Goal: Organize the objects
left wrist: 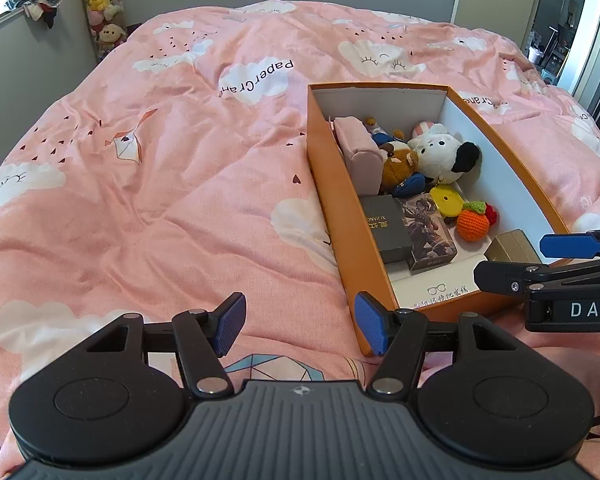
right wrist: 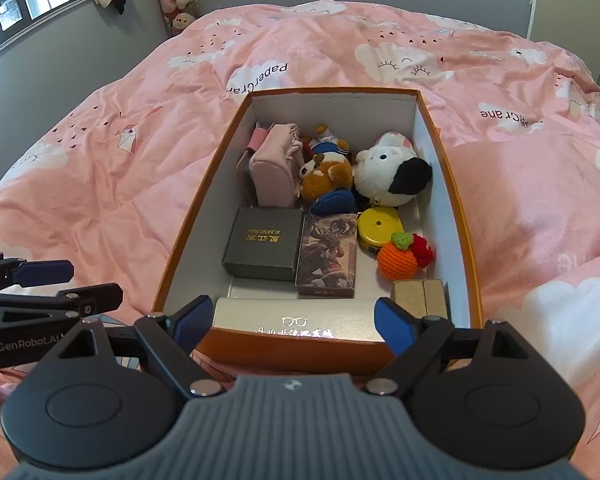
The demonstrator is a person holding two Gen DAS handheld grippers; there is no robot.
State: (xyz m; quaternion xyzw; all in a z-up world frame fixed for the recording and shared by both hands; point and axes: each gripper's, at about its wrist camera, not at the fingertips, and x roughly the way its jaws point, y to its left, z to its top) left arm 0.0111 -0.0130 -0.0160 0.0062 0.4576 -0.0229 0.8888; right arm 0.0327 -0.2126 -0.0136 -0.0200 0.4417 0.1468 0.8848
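From my left wrist, my left hand-held gripper [left wrist: 300, 326] hangs spread and empty over the pink bed cover [left wrist: 159, 200], just beside the orange box [left wrist: 340, 208], leaving that side clear for the other hand.

From my right wrist, my right hand-held gripper [right wrist: 293, 326] is spread wide with nothing pinched, just above the box's near wall. Inside, the plush toys [right wrist: 384, 172] fill the far end and the dark box [right wrist: 265, 244] lies flat nearer me, so everything looks packed.
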